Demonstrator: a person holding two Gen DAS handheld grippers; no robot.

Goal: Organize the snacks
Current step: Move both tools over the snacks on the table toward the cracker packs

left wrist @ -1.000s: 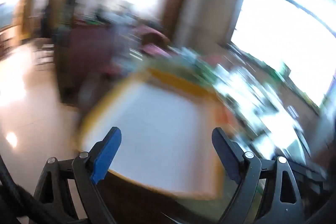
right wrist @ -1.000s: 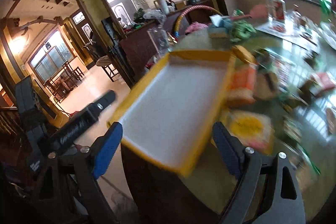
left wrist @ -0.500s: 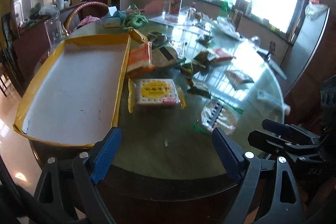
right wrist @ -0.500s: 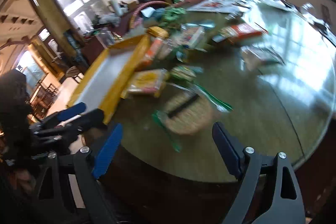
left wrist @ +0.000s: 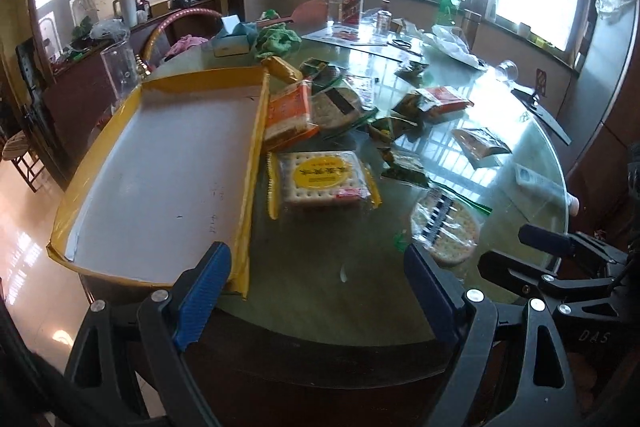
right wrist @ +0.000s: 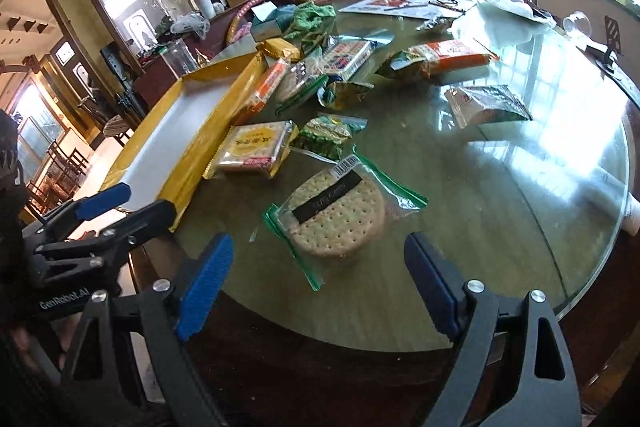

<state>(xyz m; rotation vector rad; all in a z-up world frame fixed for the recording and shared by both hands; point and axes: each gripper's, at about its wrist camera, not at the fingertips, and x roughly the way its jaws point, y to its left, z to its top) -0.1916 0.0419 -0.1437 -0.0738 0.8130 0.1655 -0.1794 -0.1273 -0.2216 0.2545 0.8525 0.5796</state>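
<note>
**Two open claws at the edge of a snack-strewn table**

Two claws hover side by side at the near rim of a round glass-topped table (left wrist: 320,287). The left claw (left wrist: 316,291) has its blue-padded fingers spread wide apart, holding nothing. The right claw (right wrist: 316,287) is likewise spread wide and empty. Each claw shows at the edge of the other's view.

On the left part of the table lies a shallow yellow tray (left wrist: 252,163) with a pale grey floor; nothing rests inside it. Its near corner sits just ahead of the left claw's left finger.

Snacks are scattered over the glass to the right of the tray. A square cracker pack (left wrist: 324,179) with a yellow label lies just beside the tray's right wall. A round cracker bag (right wrist: 336,215) with green edges and a black label lies nearest the right claw, just ahead of its fingers. An orange pack (left wrist: 288,115) leans against the tray's right wall farther back. A small green packet (right wrist: 326,133) sits between the square pack and the table's middle. A long orange bag (right wrist: 444,57) and a dark-topped pouch (right wrist: 486,105) lie farther out. Bottles (left wrist: 352,7) stand at the far side near the window.
</note>
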